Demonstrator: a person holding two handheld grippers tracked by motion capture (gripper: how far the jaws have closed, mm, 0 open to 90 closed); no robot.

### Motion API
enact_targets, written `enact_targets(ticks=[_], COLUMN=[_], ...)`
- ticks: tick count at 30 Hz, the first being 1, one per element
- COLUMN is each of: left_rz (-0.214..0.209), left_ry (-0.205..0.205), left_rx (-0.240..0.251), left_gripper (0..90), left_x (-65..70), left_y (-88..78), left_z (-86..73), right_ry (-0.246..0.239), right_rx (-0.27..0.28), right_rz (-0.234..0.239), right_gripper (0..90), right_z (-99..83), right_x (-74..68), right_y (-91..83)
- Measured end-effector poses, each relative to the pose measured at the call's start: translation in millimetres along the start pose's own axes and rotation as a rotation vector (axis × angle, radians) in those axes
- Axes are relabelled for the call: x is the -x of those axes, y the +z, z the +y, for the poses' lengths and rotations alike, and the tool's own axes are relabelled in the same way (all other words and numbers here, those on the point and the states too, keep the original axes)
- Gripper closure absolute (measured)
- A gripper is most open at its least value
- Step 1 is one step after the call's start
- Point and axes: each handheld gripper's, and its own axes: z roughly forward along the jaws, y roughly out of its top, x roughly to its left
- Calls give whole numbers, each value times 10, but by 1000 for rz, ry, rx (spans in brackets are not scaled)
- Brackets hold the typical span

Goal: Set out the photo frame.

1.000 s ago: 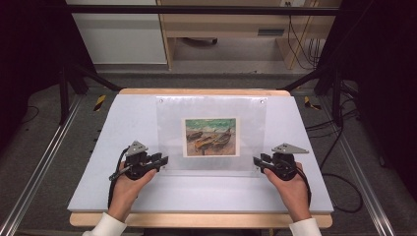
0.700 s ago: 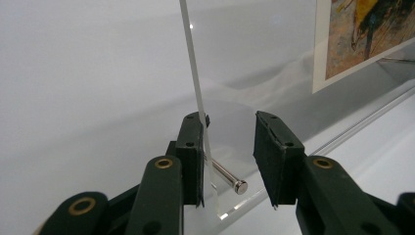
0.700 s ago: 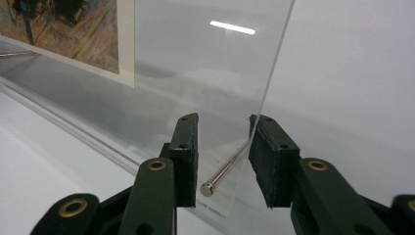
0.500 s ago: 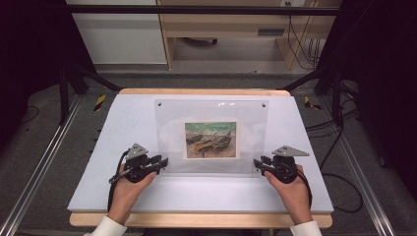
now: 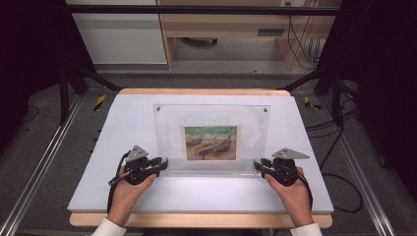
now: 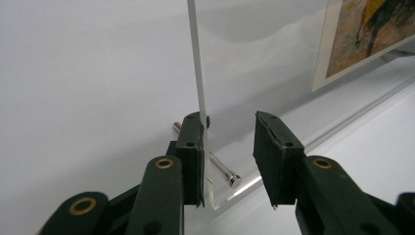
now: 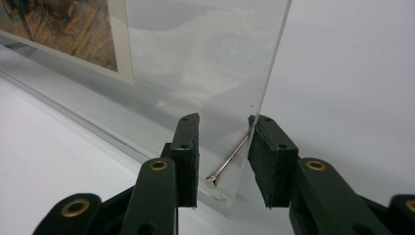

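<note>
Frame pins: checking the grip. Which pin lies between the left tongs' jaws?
The pin at the clear frame's lower left corner; the left tongs straddle it, while the two upper pins stand far from them.

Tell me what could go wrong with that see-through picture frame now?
1. The clear frame stands upright on its thin bottom edge, so a nudge might tip it over.
2. The left tongs touch the panel with one pad only; the other stands off, so it could slip when lifted.
3. A metal pin sits between the right tongs; squeezing there might bend it or scratch the panel.
</note>
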Motion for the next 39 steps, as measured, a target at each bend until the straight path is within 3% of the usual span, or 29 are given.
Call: enact_targets(ticks=[23,39], left_rz=[5,10], left_ry=[23,36], left_rx=[-18,-30], left_gripper=[640,633], left_x=[34,57], left_y=[-12,-8], left_z=[-45,-63], right_ry=[-41,-35], right_rx=[-18,-31], right_rz=[-16,-15], right_gripper=[654,657], right_z=[-51,-85], right_x=[-37,-59], right_y=[-21,-34])
